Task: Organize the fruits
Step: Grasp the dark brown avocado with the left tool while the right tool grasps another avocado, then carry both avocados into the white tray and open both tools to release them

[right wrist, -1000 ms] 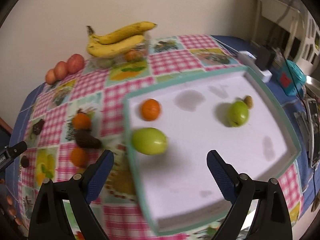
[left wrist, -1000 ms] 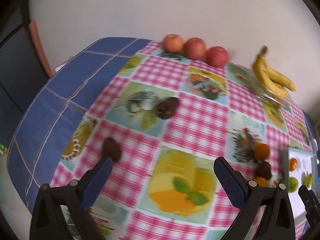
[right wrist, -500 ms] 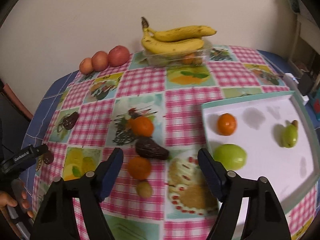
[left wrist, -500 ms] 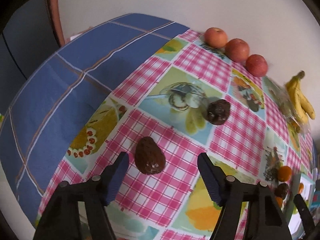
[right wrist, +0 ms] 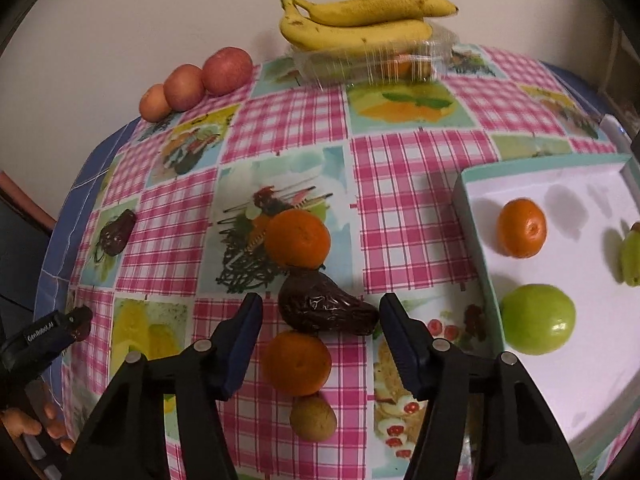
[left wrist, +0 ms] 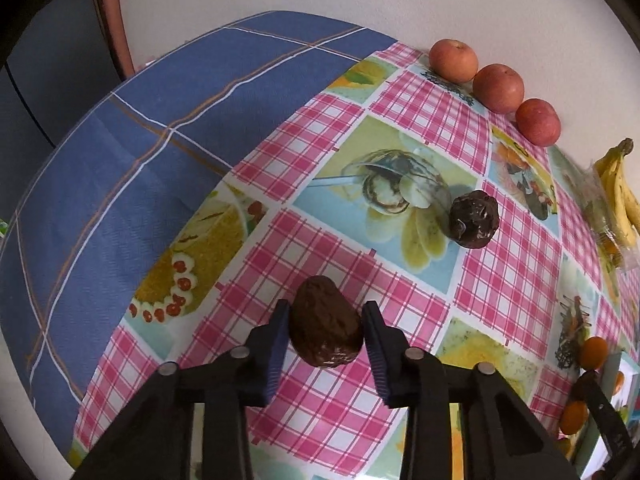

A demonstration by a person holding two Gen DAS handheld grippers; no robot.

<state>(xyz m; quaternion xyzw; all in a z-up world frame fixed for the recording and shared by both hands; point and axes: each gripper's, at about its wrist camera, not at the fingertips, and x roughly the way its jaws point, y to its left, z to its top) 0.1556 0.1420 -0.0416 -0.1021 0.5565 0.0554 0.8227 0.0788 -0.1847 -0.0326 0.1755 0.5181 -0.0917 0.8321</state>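
Here, one checked tablecloth [right wrist: 416, 216] covers the table, with a blue cloth [left wrist: 132, 152] beyond its left edge. One white tray [right wrist: 592, 360] with a teal rim sits at the right; it holds one green apple [right wrist: 536, 319] near its front left corner, one orange [right wrist: 521, 227] behind that, and one small green fruit [right wrist: 630, 258] at the right, cut by the frame edge. At the far side, one bunch of bananas [right wrist: 360, 20] lies on one clear plastic box [right wrist: 372, 62]. Left of it, three red apples [right wrist: 192, 84] stand in a row against the wall.

On the cloth there are three dark, wrinkled avocados. One [left wrist: 325, 323] sits between the pads of the left gripper [left wrist: 325, 334], whose jaws have just been closing and now press on both its sides. A second avocado [left wrist: 474, 219] lies farther off to the right, apart. The third avocado [right wrist: 325, 308] lies between the fingers of the right gripper [right wrist: 320, 322], whose jaws have just been closing; a gap shows on the left side, so it is not clamped. Two more oranges crowd it: one [right wrist: 298, 239] touching it behind, one [right wrist: 297, 362] just in front. One small brown fruit [right wrist: 313, 418] lies nearest, touching the front orange.
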